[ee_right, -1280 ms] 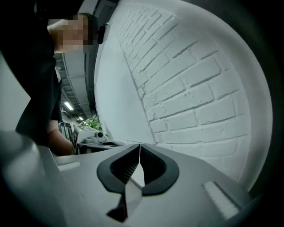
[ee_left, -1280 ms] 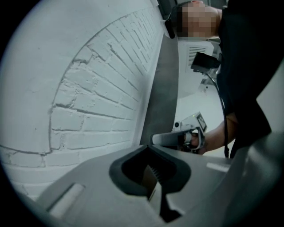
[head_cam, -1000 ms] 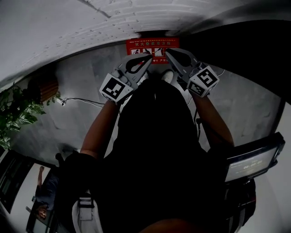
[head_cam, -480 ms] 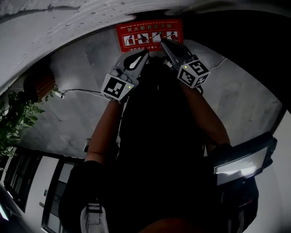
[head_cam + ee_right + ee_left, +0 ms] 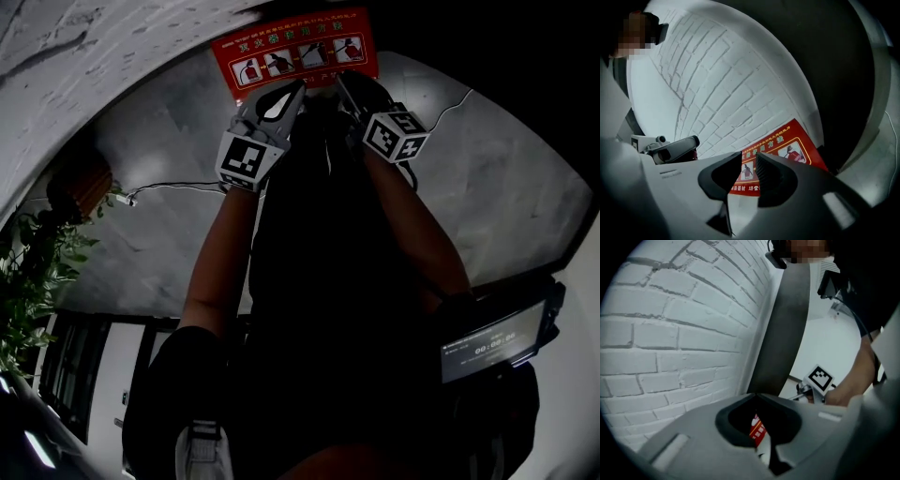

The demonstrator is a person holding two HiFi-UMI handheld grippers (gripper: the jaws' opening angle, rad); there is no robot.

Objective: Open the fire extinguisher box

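**A:** Head view?
**B:** The red fire extinguisher box [image 5: 295,52] sits by the brick wall [image 5: 112,37]. The left gripper [image 5: 293,89] and right gripper [image 5: 347,82] point at the box, just short of it.
**A:** Left gripper view?
**B:** The jaws meet at the tips and grip nothing. The box's red shows behind them.
**A:** Right gripper view?
**B:** The jaws stand narrowly apart and empty, with the box just beyond them.

Dim and underexposed, the head view sinks to near-black at its centre, with pale glare on the grey floor [image 5: 131,234]. Both tool views are brighter: soft, even light on the white brick wall [image 5: 670,333], mortar lines bowed by fisheye distortion, black vignette at the edges. Left tool [image 5: 756,395] and right tool [image 5: 749,158] loom blurred.
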